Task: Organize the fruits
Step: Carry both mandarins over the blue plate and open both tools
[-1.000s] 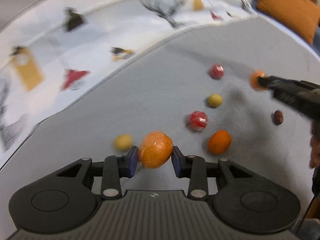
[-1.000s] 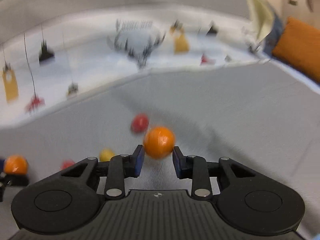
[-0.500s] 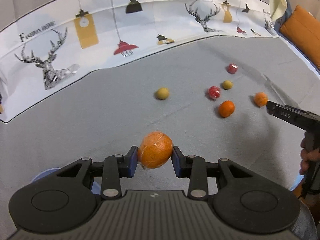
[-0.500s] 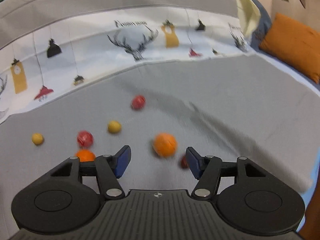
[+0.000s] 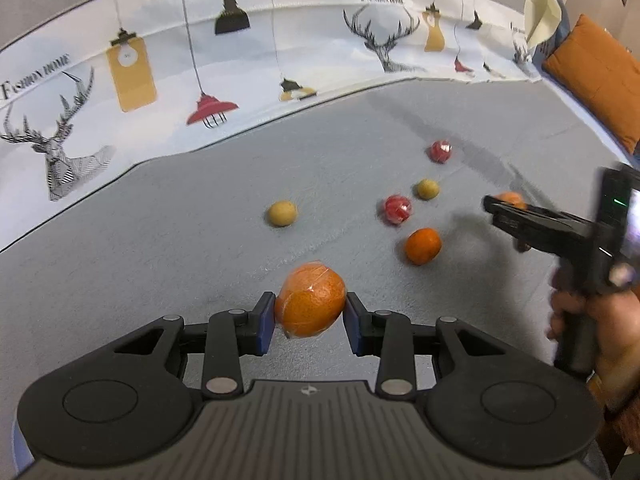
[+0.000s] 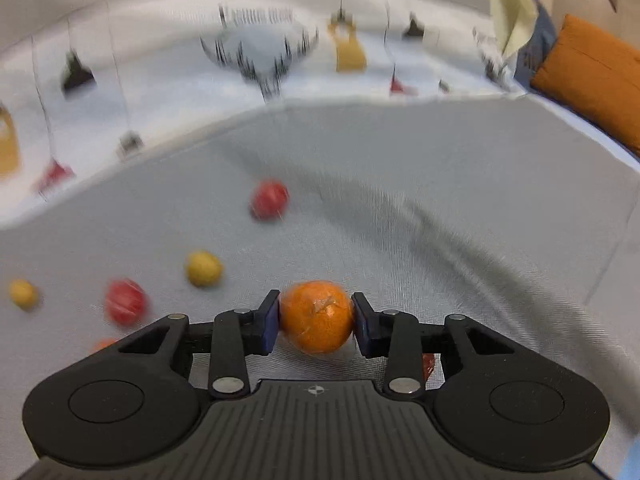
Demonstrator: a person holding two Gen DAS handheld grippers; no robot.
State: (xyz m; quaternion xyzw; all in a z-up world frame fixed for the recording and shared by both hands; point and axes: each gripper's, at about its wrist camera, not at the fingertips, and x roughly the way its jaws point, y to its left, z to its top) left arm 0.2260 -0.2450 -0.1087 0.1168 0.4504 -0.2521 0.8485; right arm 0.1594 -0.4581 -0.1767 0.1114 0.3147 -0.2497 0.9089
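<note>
I am gripping a wrapped orange (image 5: 311, 299) in the left gripper (image 5: 310, 322) and another orange (image 6: 317, 317) in the right gripper (image 6: 316, 324); slick film risks slipping. Loose fruit (image 5: 423, 245) is lying at 1 o'clock.

The left gripper (image 5: 310, 317) is clamped on a wrapped orange (image 5: 311, 300), its blue pads (image 5: 265, 323) pressed against the fruit's two sides and holding it clear of the surface. The right gripper (image 6: 316, 322) grips a second orange (image 6: 316, 322) the same way, jaws drawn in tight on either side. From the left wrist view it reaches in from the right, held by the person's right hand (image 5: 596, 328) around its handle; that view is blurred, so the finger positions on the handle are unclear.
</note>
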